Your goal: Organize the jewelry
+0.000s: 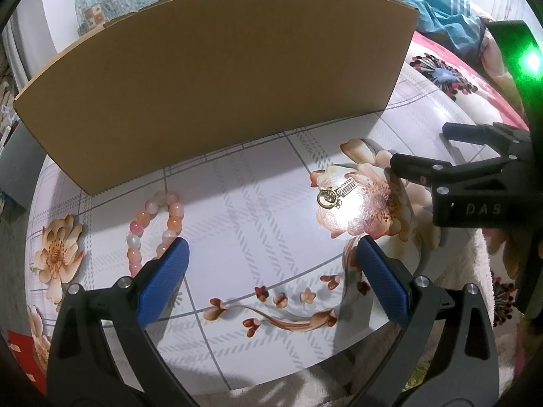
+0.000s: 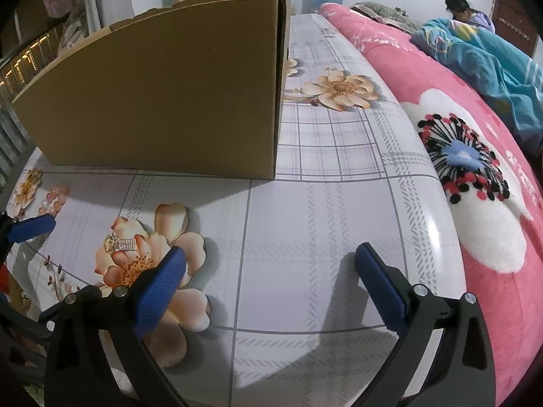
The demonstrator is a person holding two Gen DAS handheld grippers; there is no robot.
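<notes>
A cardboard box [image 1: 217, 81] was stood at the back of the flowered table [image 1: 264, 224]. Both the left gripper [image 1: 271, 278] and right gripper [image 2: 271, 281] were held released, nothing gripped. A pink bead bracelet [image 1: 154, 227] was laid beside the left one's fingertip; a gold ring [image 2: 119, 245] was laid on a printed flower, near the right one.

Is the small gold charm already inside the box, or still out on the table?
Still out. The charm lies on the table, on a printed flower in front of the box, apart from both open grippers.
</notes>
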